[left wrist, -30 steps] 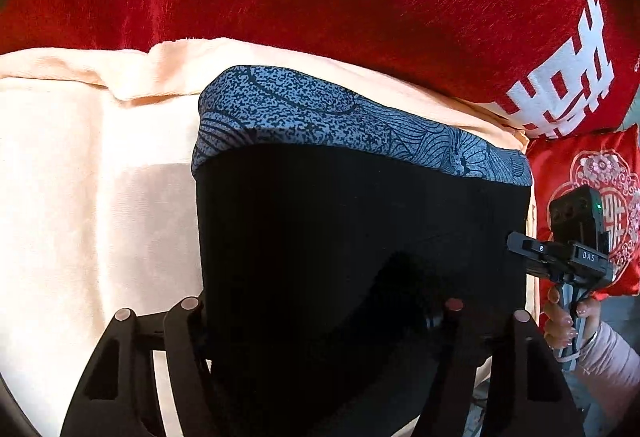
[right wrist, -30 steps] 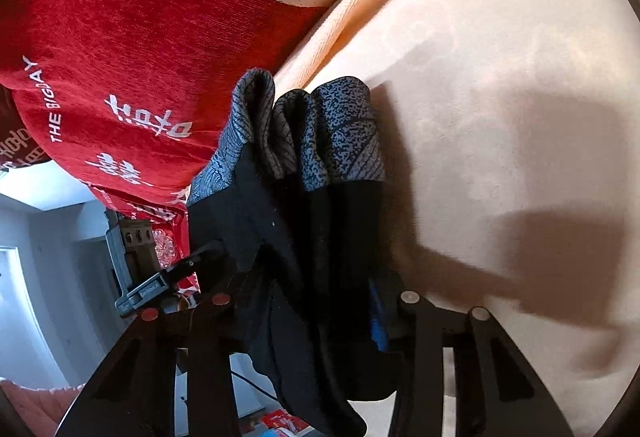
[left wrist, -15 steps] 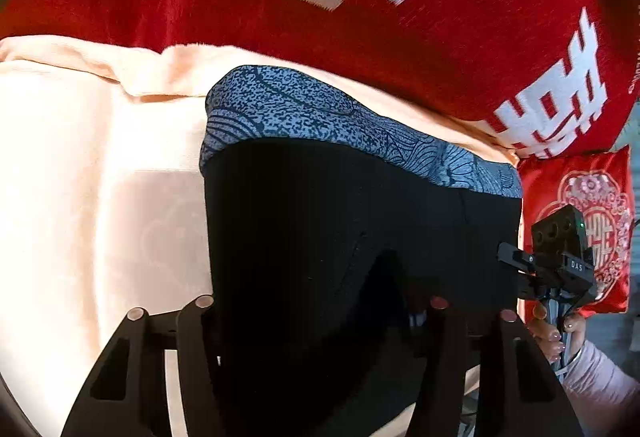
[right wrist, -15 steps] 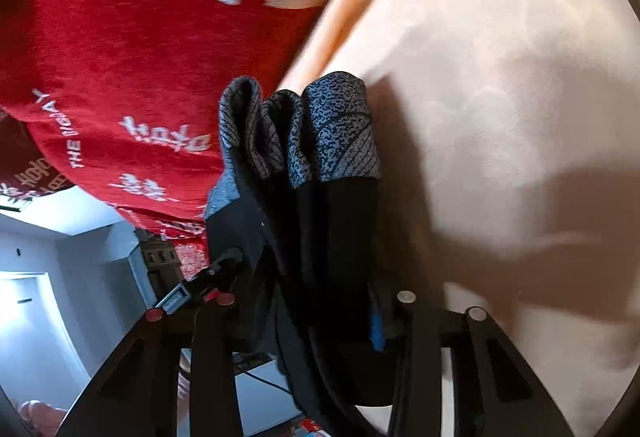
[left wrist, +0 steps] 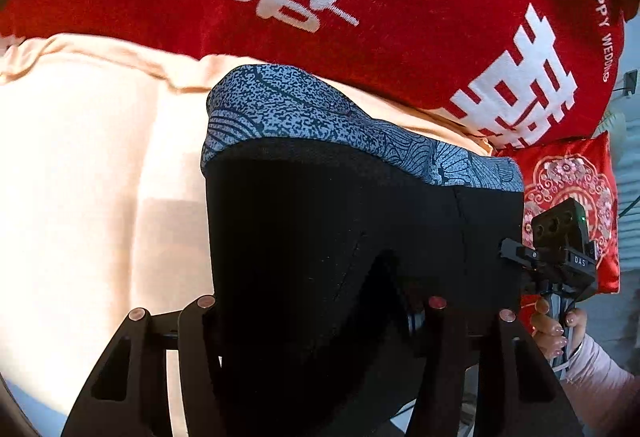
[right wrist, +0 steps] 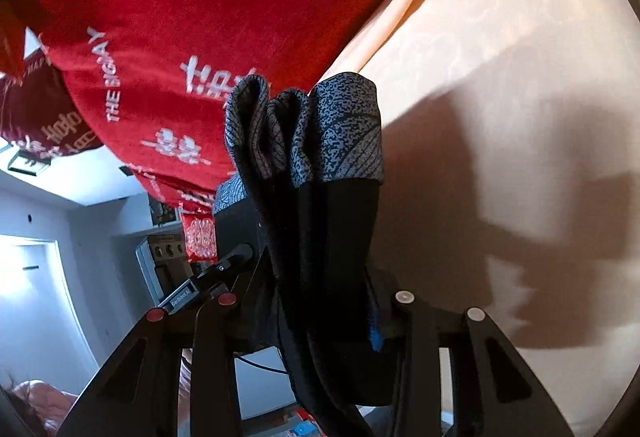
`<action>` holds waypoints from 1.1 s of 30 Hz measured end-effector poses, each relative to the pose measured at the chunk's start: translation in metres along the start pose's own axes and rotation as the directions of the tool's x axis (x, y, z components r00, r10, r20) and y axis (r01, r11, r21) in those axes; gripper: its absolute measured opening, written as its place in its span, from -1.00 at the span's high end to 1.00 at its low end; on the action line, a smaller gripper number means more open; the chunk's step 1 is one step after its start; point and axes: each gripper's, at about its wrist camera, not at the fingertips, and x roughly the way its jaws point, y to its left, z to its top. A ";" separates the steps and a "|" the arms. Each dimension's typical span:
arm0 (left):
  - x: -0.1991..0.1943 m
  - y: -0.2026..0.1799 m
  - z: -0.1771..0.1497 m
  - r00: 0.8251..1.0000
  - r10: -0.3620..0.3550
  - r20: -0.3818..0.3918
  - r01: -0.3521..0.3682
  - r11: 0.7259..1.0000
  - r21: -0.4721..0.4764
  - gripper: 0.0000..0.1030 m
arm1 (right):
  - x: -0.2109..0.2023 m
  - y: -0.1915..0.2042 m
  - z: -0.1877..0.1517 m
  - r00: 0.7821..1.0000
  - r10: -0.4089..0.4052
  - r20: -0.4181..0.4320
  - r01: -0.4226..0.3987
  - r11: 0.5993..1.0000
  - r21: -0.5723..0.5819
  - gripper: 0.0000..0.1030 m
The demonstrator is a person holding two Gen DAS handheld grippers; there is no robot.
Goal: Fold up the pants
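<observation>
Change since a second ago: pants (left wrist: 352, 237) sit a little higher against the red blanket (left wrist: 360, 17), which fills more of the upper frame; grips unchanged.
Left gripper (left wrist: 320, 311): fingers part-open, black cloth bunched between them, held.
Right gripper (right wrist: 316, 301): fingers clamped on the gathered layers, patterned waistband (right wrist: 320, 133) at frame centre.
Pants: held up over the peach bedsheet (left wrist: 80, 197), spanning both grippers, right gripper (left wrist: 560, 257) at lower right.

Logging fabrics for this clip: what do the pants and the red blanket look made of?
Pants: likely stretchy knit, matte black, with a speckled grey printed waistband; they drape limply. Red blanket: seemingly plush or chenille, fuzzy nap, white woven-looking lettering.
</observation>
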 end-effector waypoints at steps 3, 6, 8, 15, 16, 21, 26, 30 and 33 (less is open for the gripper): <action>-0.007 0.002 -0.019 1.000 0.013 -0.003 -0.013 1.000 0.005 -0.14 | 0.001 0.001 -0.018 1.000 -0.002 -0.012 0.002 1.000 0.002 0.20; -0.011 0.005 -0.035 1.000 0.021 -0.023 -0.021 1.000 -0.002 -0.14 | 0.003 -0.002 -0.035 1.000 -0.005 -0.021 0.006 1.000 0.019 0.20; -0.013 0.009 -0.045 0.999 0.023 -0.034 -0.023 1.000 0.004 -0.14 | 0.006 -0.005 -0.047 1.000 -0.011 -0.023 0.011 1.000 0.025 0.20; -0.007 0.034 -0.060 0.999 0.024 -0.046 -0.022 0.999 0.039 -0.14 | 0.024 -0.023 -0.074 0.999 -0.039 0.007 0.039 0.998 0.046 0.20; -0.002 0.040 -0.061 0.999 0.030 -0.043 -0.028 0.999 0.045 -0.14 | 0.028 -0.024 -0.075 0.999 -0.045 0.008 0.045 0.998 0.047 0.20; 0.029 0.073 -0.070 0.998 0.029 -0.054 -0.028 1.000 0.006 -0.28 | 0.055 -0.039 -0.073 0.989 -0.147 0.000 0.147 0.989 0.032 0.15; 0.038 0.096 -0.075 1.000 -0.013 -0.026 0.012 0.999 -0.043 -0.84 | 0.055 -0.061 -0.073 0.988 -0.151 0.023 0.150 0.987 0.052 0.02; 0.038 0.097 -0.075 0.999 0.002 -0.035 -0.004 0.998 -0.065 -0.86 | 0.055 -0.060 -0.073 0.984 -0.175 0.038 0.172 0.983 0.065 -0.04; 0.026 0.089 -0.076 0.997 0.078 -0.026 -0.078 0.996 -0.030 -0.86 | 0.052 -0.051 -0.078 0.975 -0.216 0.045 0.213 0.975 0.064 -0.10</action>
